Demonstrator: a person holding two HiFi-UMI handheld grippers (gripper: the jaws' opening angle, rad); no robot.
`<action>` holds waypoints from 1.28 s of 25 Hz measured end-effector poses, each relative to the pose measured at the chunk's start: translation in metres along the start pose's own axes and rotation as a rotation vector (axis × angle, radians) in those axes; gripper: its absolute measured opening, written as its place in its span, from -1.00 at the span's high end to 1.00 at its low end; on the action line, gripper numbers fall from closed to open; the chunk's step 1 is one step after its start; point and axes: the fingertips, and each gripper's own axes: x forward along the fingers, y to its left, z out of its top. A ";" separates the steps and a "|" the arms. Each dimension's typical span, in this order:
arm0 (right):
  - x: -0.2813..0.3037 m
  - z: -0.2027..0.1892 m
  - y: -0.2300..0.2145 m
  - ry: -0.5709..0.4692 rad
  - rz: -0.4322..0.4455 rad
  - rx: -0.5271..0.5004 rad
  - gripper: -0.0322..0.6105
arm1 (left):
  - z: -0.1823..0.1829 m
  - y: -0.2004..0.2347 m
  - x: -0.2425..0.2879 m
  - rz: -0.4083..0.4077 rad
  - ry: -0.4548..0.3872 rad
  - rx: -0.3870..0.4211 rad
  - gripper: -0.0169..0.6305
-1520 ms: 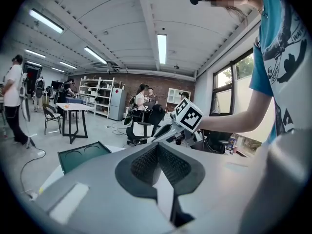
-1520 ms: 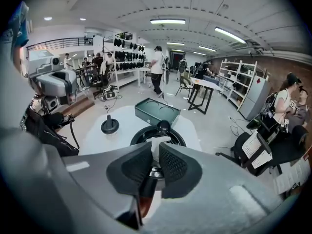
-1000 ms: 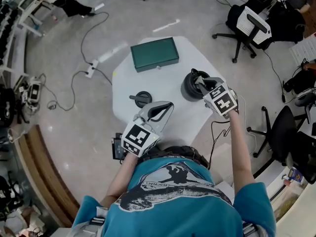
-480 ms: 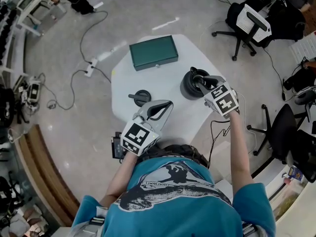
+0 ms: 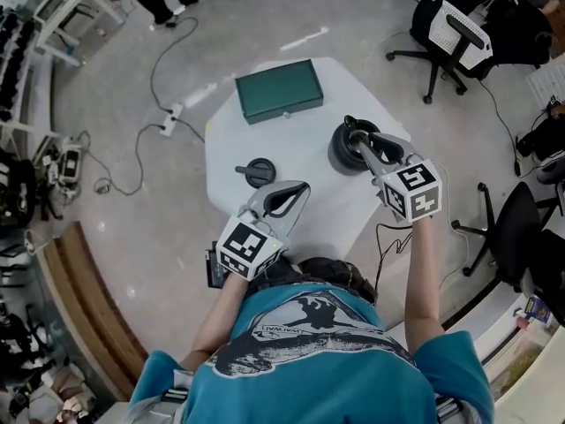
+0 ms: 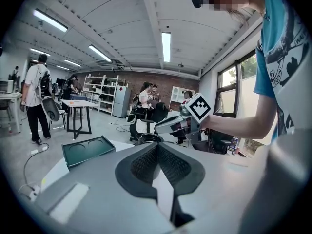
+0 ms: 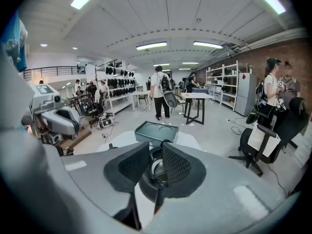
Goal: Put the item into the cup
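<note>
A black cup (image 5: 340, 157) stands on the right side of the white table (image 5: 291, 144). My right gripper (image 5: 366, 140) hovers over its mouth. In the right gripper view the jaws (image 7: 156, 152) stand a narrow gap apart with nothing between them. Through the gap I see the cup's shiny inside (image 7: 157, 169), but cannot make out an item in it. My left gripper (image 5: 305, 185) rests shut and empty near the table's front edge, its tips (image 6: 157, 147) touching. The cup (image 6: 148, 138) shows beyond them.
A green box (image 5: 279, 90) lies at the table's far side. A black round lid (image 5: 257, 171) sits left of the cup. Office chairs (image 5: 446, 38) stand to the right, and a cable with a power strip (image 5: 173, 113) lies on the floor to the left.
My right gripper has drawn back a little toward me while its tips stay over the cup. The left gripper has not moved.
</note>
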 end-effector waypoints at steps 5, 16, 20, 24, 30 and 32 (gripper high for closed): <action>-0.017 0.011 0.028 -0.106 0.001 0.059 0.62 | -0.004 0.003 -0.009 0.002 0.002 -0.002 0.90; -0.048 -0.014 0.096 -0.208 -0.051 0.301 0.65 | -0.009 -0.007 -0.041 -0.096 0.008 0.018 0.91; -0.055 -0.019 0.127 -0.228 -0.076 0.337 0.67 | -0.017 -0.008 -0.059 -0.127 0.019 0.031 0.91; -0.057 -0.022 0.156 -0.236 -0.090 0.353 0.67 | -0.022 -0.010 -0.078 -0.155 0.020 0.039 0.91; -0.060 -0.024 0.202 -0.257 -0.112 0.365 0.67 | -0.034 -0.011 -0.108 -0.189 0.036 0.082 0.91; -0.061 -0.025 0.218 -0.266 -0.112 0.369 0.67 | -0.035 -0.011 -0.117 -0.194 0.033 0.088 0.91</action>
